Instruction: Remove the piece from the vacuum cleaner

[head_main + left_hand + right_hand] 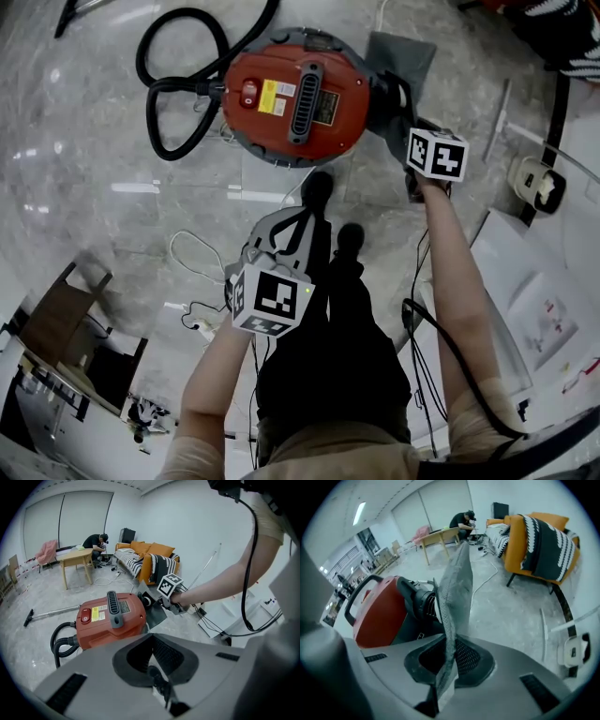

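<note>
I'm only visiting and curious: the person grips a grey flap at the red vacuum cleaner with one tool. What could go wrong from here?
1. The right tool pinches only a thin edge of the grey flap; it could slip out or tear on a pull.
2. Nothing steadies the vacuum cleaner: the left tool hangs clear of it, so it may drag along.
3. Loose cords lie by the person's feet, a tripping hazard.

Vacuum cleaner: red, round body, black handle on top, upright on the floor.
Hose: black, looped beside it.
Piece: grey, flat fabric, standing on edge at the vacuum's side.
</note>
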Demonstrator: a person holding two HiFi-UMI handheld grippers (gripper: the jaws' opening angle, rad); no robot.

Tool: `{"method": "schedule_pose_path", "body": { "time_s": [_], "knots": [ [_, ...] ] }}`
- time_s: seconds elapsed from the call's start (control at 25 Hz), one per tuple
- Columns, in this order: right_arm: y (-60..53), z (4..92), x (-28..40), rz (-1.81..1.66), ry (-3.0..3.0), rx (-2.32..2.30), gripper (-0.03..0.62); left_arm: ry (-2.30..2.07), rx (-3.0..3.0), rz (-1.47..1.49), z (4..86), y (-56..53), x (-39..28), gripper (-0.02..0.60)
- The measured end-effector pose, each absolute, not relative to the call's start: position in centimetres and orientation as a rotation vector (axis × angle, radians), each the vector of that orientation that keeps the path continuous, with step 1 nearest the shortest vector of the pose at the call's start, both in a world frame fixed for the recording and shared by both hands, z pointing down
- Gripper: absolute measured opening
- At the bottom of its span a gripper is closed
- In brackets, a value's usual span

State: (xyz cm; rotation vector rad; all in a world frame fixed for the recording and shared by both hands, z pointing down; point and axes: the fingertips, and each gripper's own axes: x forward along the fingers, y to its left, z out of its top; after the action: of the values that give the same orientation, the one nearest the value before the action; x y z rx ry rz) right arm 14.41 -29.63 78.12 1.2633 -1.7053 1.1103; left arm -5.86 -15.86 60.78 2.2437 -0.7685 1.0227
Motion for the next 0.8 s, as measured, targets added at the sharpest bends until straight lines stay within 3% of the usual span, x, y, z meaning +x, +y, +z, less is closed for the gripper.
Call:
{"method": "schedule_pose_path", "body": {
  "time_s": [0.32, 0.4, 0.48, 0.64, 0.8],
  "knots": [
    [-29.2, 77.9, 14.2, 1.904, -1.519, 1.582, 0.021, -0.782, 2.234, 1.005, 60.9, -16.0, -6.2, -0.006],
    [-29.3, 77.8, 14.3, 1.946, -1.523, 1.576, 0.021, -0.782, 2.232, 1.003, 61.0, -16.0, -6.1, -0.006],
    [-29.5, 77.9, 14.4, 1.687, -1.611, 1.475, 0.021, -0.777, 2.232, 1.006, 61.2, -15.9, -5.9, -0.006],
    [-29.0, 78.6, 14.4, 0.824, -1.705, 1.095, 0.017, -0.766, 2.231, 1.028, 61.4, -15.9, -5.5, -0.006],
    [-28.9, 78.7, 14.7, 0.91, -1.744, 1.077, 0.017, -0.76, 2.241, 1.035, 61.1, -16.3, -4.9, -0.006]
  ]
}}
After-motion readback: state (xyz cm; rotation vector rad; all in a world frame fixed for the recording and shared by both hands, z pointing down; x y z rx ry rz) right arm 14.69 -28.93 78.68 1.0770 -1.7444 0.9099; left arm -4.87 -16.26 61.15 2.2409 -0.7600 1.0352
